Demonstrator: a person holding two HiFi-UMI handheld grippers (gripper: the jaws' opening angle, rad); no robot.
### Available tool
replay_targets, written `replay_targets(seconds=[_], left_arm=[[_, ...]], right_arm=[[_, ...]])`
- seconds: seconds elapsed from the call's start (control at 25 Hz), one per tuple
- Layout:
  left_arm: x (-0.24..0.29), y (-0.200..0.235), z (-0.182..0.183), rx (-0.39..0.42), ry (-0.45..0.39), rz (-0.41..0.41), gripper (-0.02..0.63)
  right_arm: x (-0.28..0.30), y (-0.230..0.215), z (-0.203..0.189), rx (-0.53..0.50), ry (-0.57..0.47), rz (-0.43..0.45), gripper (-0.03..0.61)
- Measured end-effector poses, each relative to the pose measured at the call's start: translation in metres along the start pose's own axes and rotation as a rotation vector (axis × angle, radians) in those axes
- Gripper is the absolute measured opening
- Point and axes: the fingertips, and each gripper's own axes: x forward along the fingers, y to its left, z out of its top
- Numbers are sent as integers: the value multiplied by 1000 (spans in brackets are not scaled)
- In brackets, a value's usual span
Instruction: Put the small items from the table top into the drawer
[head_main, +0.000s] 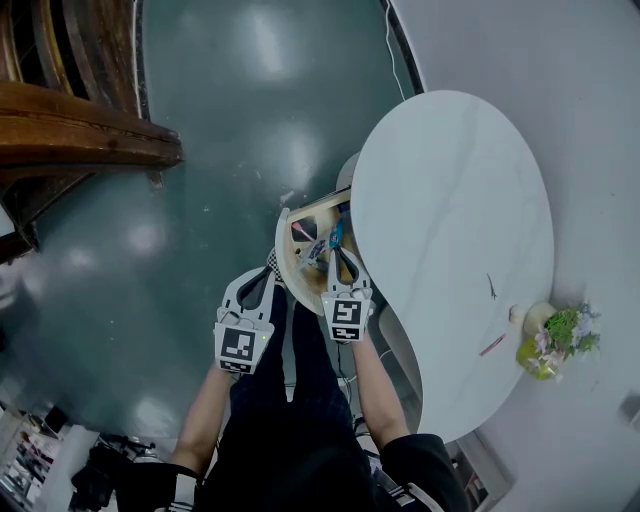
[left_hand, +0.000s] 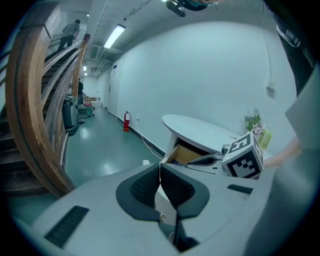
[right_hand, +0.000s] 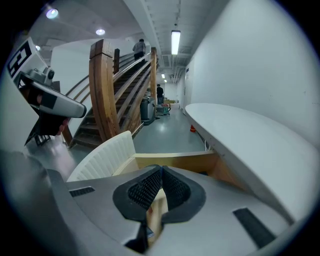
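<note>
Nearest the person, the left tool (left_hand: 160, 165) has its jaws pressed together with nothing between them. In the head view it sits just beside the front of the open drawer (head_main: 300, 262), outside it. The right tool (right_hand: 160, 171) is likewise closed tight and empty, and its jaw tips reach over the drawer's inside.

The drawer stands pulled out from under the white oval table (head_main: 450, 220). Its front is pale and ribbed and its inside is bare wood. A few small things (head_main: 318, 238) lie in it, too small to name.

Farther along, two small items lie on the table: a thin dark pen-like thing (head_main: 491, 288) and, near it, a short pinkish stick (head_main: 492, 346). Just beyond these, at the table's wall-side edge, stands a small bunch of flowers (head_main: 562, 332) in a yellow-green pot. A pale round object (head_main: 537, 316) is close against it; whether the two touch cannot be told.

Around the table spreads a glossy teal floor (head_main: 230, 120). Far off, a wooden staircase (right_hand: 112, 85) rises along the corridor, and a red fire extinguisher (left_hand: 126, 121) stands by the wall.
</note>
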Motion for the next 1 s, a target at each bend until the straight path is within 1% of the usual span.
replay_targets(seconds=[0.2, 0.36, 0.4, 0.44, 0.76, 1.0], left_arm=[[-1, 0, 3, 5, -4, -2, 20], [-2, -3, 4, 7, -5, -6, 20], [-2, -4, 4, 8, -5, -7, 20], [-2, -6, 4, 9, -6, -7, 20], [-7, -12, 6, 16, -15, -11, 20], [-16, -17, 18, 32, -39, -9, 20]], right_arm=[[-2, 1, 0, 7, 6, 5, 31], [-5, 4, -1, 63, -13, 26, 36], [-5, 7, -2, 80, -16, 42, 100], [-5, 9, -2, 93, -16, 58, 208], [-13, 16, -3, 95, -13, 70, 213], [-28, 27, 7, 112, -15, 125, 212]])
